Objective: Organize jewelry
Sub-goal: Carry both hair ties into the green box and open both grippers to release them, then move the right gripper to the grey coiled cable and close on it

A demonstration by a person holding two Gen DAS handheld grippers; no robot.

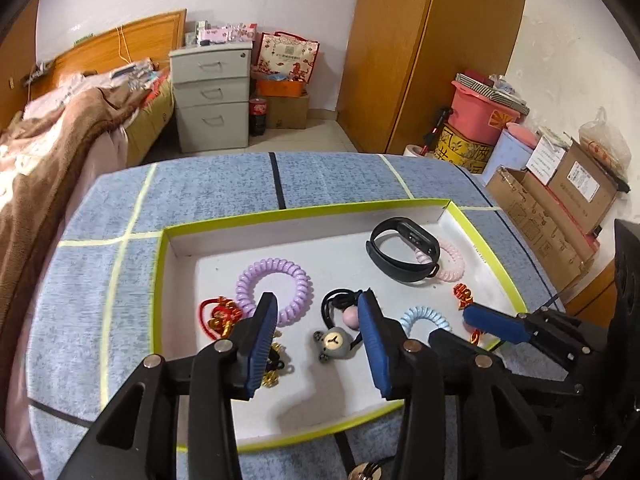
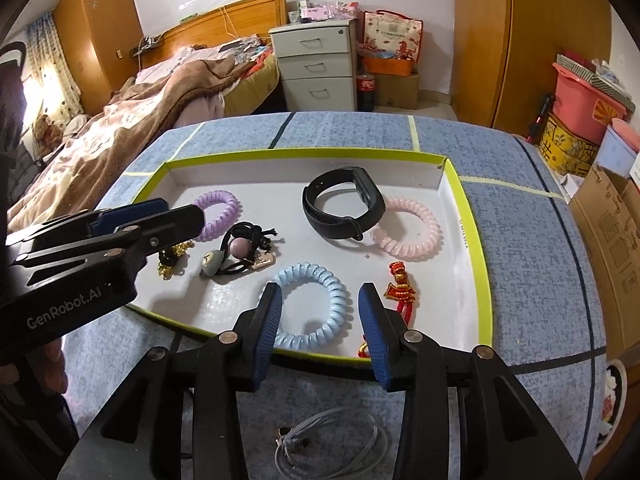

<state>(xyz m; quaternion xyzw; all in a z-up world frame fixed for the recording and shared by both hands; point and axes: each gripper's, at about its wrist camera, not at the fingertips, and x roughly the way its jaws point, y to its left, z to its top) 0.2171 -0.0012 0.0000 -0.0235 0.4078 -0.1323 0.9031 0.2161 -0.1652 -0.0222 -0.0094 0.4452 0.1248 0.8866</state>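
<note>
- A shallow white tray (image 2: 466, 200) with a lime-green rim lies on the desk (image 2: 532, 248), which wears a blue cloth crossed by pale and dark lines.
- The left tongs (image 1: 316, 312) stand wide with nothing between the pads, hanging over the tray's near left part; below the gap lie a grey bear charm (image 1: 335, 344) and a black hair tie with a pink bead (image 1: 346, 312).
- The right tongs (image 2: 320, 304) also stand wide and grip nothing; a light blue coil hair tie (image 2: 316, 300) lies in the tray under the gap, near its front edge.
- The body of the left tongs, seen from the right wrist view, bears white lettering "GenRobot.AI".
- A lilac coil tie (image 1: 274, 290) lies toward the tray's left side, with a red and gold knot charm (image 1: 218, 316) by the left edge.
- A black fitness band (image 2: 342, 208) rests toward the tray's far right corner, overlapping a pink coil tie (image 2: 408, 232).
- A second red knot charm (image 2: 400, 288) lies near the front right, just beside the blue tie.
- Small print runs along the tray's right rim, too small to read.
- A small tag by the bead tie carries unreadable writing.
- A white cable (image 2: 332, 444) lies on the desk in front of the tray.
</note>
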